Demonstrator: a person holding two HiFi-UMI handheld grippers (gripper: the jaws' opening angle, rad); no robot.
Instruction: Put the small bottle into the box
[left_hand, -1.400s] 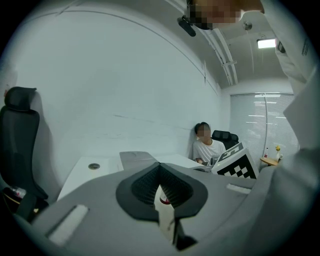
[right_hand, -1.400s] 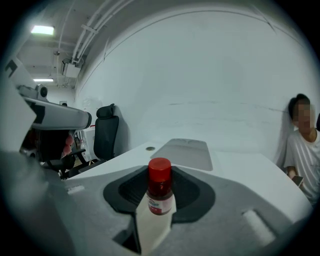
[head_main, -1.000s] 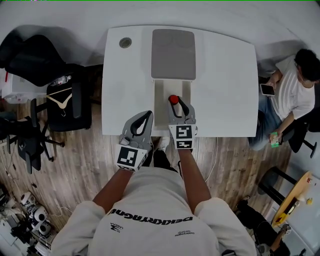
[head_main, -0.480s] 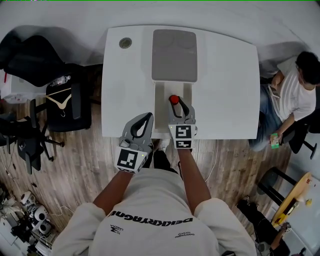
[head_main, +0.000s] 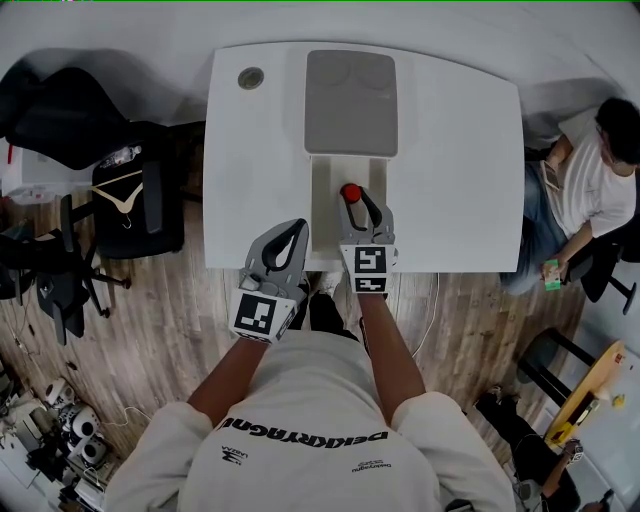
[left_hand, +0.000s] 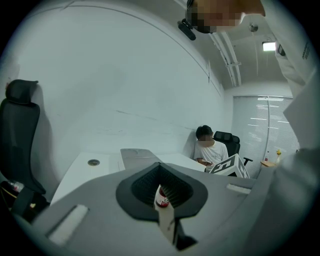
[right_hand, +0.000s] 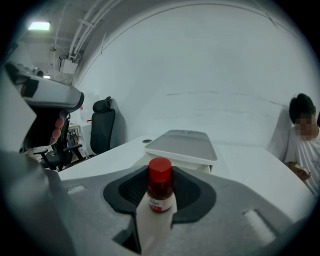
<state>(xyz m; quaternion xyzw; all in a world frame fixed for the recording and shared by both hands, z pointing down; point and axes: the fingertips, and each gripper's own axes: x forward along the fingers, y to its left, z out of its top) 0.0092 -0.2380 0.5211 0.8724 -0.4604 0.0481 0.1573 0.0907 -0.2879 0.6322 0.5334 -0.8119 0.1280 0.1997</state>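
Head view: the right gripper (head_main: 358, 205) has its fingers clamped on the small bottle (head_main: 351, 193), upright above the open box (head_main: 320, 205). The left gripper (head_main: 292, 230) is beside it. Left gripper view: fingers together, nothing between them. Right gripper view: the red-capped bottle stands gripped between the fingers.

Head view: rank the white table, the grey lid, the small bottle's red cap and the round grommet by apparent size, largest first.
1. white table
2. grey lid
3. Tie: small bottle's red cap and round grommet look alike; the cap is nearer the camera.
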